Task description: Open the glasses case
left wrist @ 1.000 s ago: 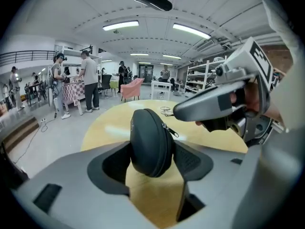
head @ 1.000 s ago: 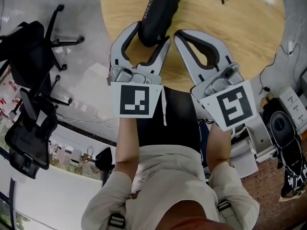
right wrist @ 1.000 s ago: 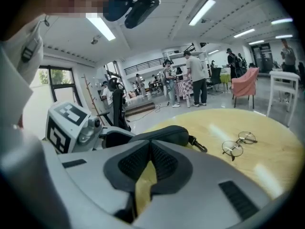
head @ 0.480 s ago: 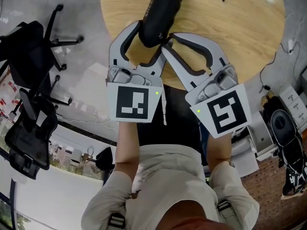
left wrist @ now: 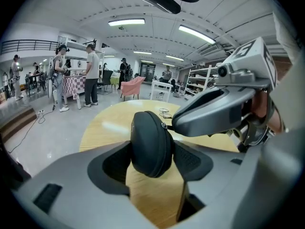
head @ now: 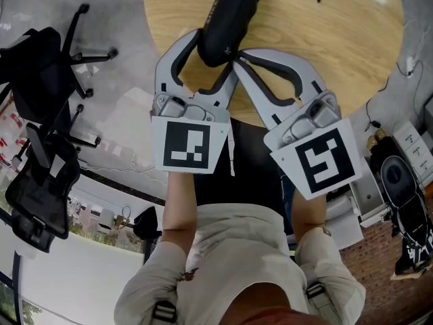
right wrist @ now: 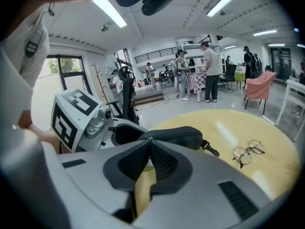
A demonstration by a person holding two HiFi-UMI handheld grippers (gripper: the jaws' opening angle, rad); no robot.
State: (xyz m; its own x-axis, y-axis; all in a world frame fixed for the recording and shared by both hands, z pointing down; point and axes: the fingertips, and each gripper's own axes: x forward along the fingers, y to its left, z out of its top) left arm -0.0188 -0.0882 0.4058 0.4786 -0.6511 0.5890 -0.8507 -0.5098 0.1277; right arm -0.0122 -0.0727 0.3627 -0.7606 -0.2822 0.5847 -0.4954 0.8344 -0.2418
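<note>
The left gripper point(left wrist: 152, 156) has its ribbed black pads point(left wrist: 190, 160) spread wide and pressed against both sides of the rounded near end of the black oval zip-up glasses case point(head: 226, 12), so it grips the case across its width. The right gripper point(right wrist: 149, 146) comes in from the other side. Its jaws have just been closing and now stand almost together, their tips pinched on the small metal zipper pull point(right wrist: 149, 139) at the seam of that same end. The two grippers' tips nearly touch each other there. The case lies on the round light wooden table point(head: 338, 53), with its gripped end close to the table's near edge and its length running toward the table's middle. A small dark clip point(right wrist: 210, 150) hangs off its far end. A pair of thin wire-rimmed glasses point(right wrist: 248, 151) rests on the table past the case and to its right, well apart from it. Each gripper carries its cube of black-and-white square markers off the table's near edge, above the person's forearms. Black wheeled office chairs point(head: 40, 80) stand on the grey floor to the left of the table. People stand far beyond the table in the open room.
</note>
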